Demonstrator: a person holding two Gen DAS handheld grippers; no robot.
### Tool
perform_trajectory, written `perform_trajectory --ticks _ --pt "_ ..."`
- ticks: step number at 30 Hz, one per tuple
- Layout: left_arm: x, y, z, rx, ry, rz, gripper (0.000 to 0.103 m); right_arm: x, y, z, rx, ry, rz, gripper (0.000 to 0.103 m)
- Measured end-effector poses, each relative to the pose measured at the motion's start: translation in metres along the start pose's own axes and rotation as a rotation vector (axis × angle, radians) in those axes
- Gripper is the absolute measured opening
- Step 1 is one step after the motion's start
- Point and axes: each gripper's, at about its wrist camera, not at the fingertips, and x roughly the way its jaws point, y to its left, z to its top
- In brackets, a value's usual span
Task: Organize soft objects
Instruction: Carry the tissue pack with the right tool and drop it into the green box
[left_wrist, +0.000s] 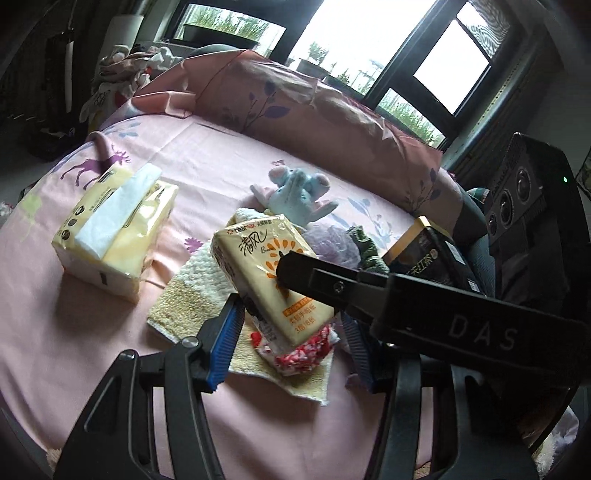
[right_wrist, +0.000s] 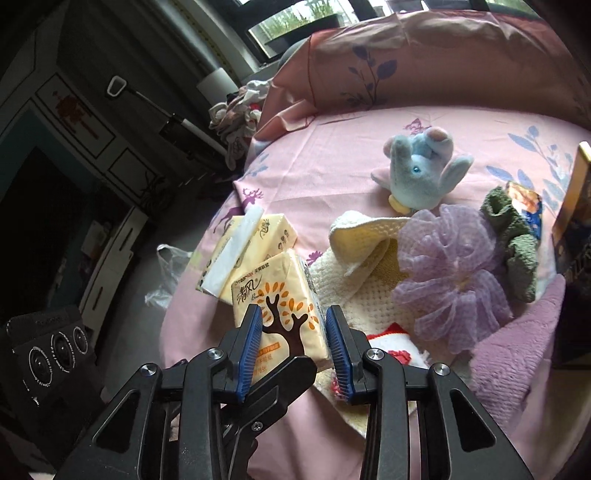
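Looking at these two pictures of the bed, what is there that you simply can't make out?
- Left wrist view: the right gripper covers the tissue pack's tree print.
- Left wrist view: the black box is half hidden behind that gripper's arm.
- Right wrist view: the red-and-white cloth is mostly hidden by a finger.

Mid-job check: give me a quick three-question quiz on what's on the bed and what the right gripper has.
1. True or false: the right gripper is shut on the small tissue packet.
2. In the right wrist view, what lies just right of the purple pouf? A) green cloth B) a shoe C) a bottle
3. In the left wrist view, on which side of the packet is the big opened tissue pack?

Key: 1 true; 2 A; 3 left.
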Motion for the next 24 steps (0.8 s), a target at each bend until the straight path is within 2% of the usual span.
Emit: perform_trajectory --ticks 4,13,17,24 --pt "-0.006 -0.054 0.001 0.115 -0.037 -0.065 0.052 -0.059 -0.016 -0.009 0.043 -0.154 -0.029 0.039" --pt "0.011 -0.173 -0.008 0.374 0.0 -0.258 0.053 -0.176 -0.084 -0.036 0.212 -0.426 -0.137 0.039" --pt "0.03 -0.225 -0.022 0.473 0.053 -0.316 0.053 -0.211 -0.127 -0.054 0.332 -0.502 -0.163 0.039" --pt "0.06 -0.284 -0.046 0.596 0.133 -0.395 0.053 -0.248 -0.18 -0.088 0.508 -0.619 -0.197 0.039"
